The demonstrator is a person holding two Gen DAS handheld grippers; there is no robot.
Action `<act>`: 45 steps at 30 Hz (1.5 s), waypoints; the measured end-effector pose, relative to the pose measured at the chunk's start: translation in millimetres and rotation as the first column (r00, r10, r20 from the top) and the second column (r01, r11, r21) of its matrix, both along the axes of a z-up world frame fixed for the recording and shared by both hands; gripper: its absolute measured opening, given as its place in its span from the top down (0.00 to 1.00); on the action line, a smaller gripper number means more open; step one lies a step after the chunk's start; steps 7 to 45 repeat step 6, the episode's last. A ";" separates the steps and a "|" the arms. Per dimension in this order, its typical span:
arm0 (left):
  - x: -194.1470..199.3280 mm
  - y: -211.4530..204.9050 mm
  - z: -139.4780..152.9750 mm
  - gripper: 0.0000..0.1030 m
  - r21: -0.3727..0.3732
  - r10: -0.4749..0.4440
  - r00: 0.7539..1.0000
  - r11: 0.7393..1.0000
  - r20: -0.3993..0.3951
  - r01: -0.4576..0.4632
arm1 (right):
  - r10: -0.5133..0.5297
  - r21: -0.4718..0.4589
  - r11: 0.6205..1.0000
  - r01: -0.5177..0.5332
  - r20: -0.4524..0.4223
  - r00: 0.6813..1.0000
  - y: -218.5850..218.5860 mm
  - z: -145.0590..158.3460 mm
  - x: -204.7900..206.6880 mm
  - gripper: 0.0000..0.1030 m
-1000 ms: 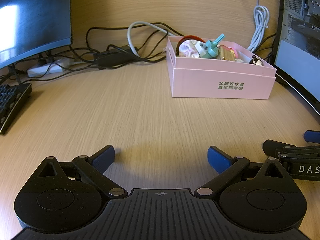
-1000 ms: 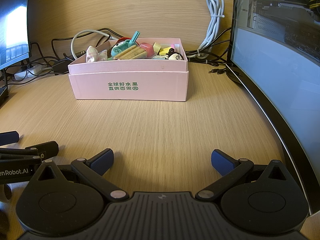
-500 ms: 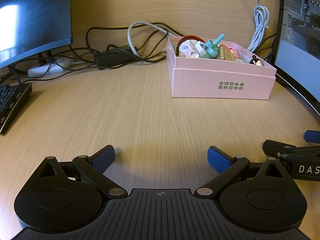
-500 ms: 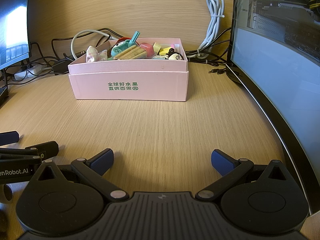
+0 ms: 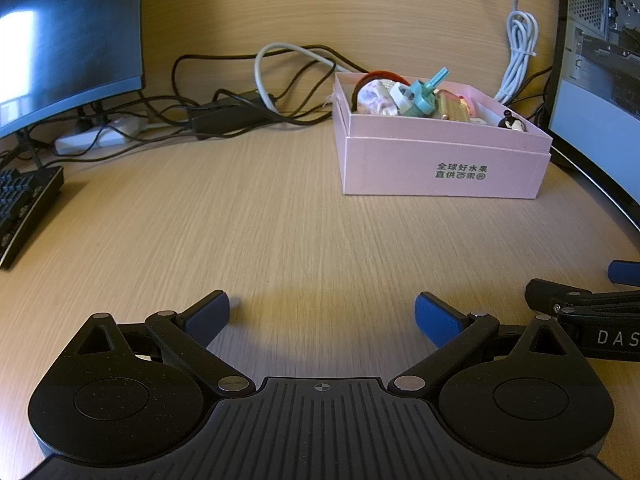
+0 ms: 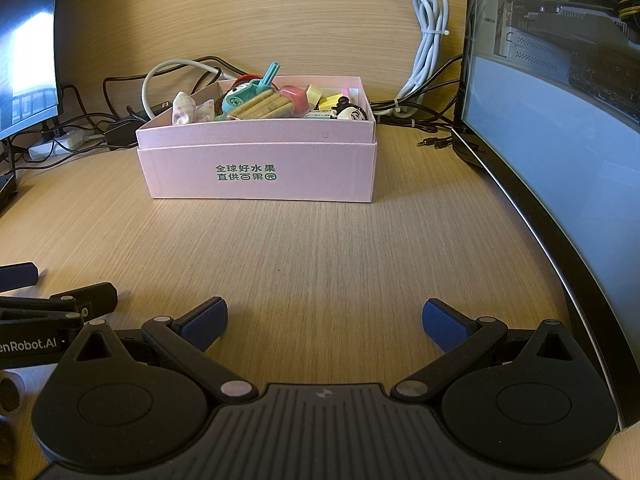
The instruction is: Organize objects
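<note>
Over on the far left of the wooden desk (image 5: 280, 220), a black keyboard (image 5: 24, 208) is tucked under a dark monitor (image 5: 60, 40), and a white power strip (image 5: 100, 136) is buried in a tangle of black cables (image 5: 224, 112) along the back wall. Low over the bare wood, the left gripper (image 5: 322, 314) is held with its blue pads (image 5: 208, 314) spread wide and nothing between them. Just beside it, the right gripper (image 6: 324, 318) is held the same way, jaws wide apart and empty, pads (image 6: 446, 326) well short of anything. Further back, roughly centre-right, the pink box (image 6: 260, 160) with green lettering is parked on the desk, well apart from both tools. It's stuffed pretty full: a teal toy (image 6: 250, 90) is stuck up out of the pile, a ribbed tan block (image 6: 266, 106) is laid next to it, and a small panda figure (image 6: 350, 111) is wedged at the right end. Behind the box, a bundled white cable (image 6: 428, 40) is hung down the wall, and on the far right a second big screen (image 6: 560, 152) is stood along the desk edge
</note>
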State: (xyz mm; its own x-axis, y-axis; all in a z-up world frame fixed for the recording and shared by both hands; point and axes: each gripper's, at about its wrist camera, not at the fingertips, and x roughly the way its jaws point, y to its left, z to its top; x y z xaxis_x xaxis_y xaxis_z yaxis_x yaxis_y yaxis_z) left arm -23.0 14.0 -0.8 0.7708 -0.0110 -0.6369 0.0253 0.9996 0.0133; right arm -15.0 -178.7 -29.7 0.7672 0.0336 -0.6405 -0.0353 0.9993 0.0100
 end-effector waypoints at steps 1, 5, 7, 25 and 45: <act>0.0 0.1 0.0 0.01 0.000 0.000 1.000 1.000 0.000 0.000 | 0.000 0.000 1.000 0.000 0.000 1.000 0.1 0.0 0.1 0.00; -0.1 0.7 0.2 0.02 -0.008 -0.005 1.000 1.000 0.001 0.005 | 0.000 0.000 1.000 0.000 0.000 1.000 0.2 0.0 0.5 0.00; -0.1 0.6 0.3 0.02 -0.008 -0.004 1.000 1.000 0.001 0.004 | 0.000 0.000 1.000 0.000 0.000 1.000 0.0 0.0 0.0 0.00; -0.1 0.6 0.3 0.02 -0.008 -0.004 1.000 1.000 0.001 0.004 | 0.000 0.000 1.000 0.000 0.000 1.000 0.0 0.0 0.0 0.00; -0.1 0.6 0.3 0.02 -0.008 -0.004 1.000 1.000 0.001 0.004 | 0.000 0.000 1.000 0.000 0.000 1.000 0.0 0.0 0.0 0.00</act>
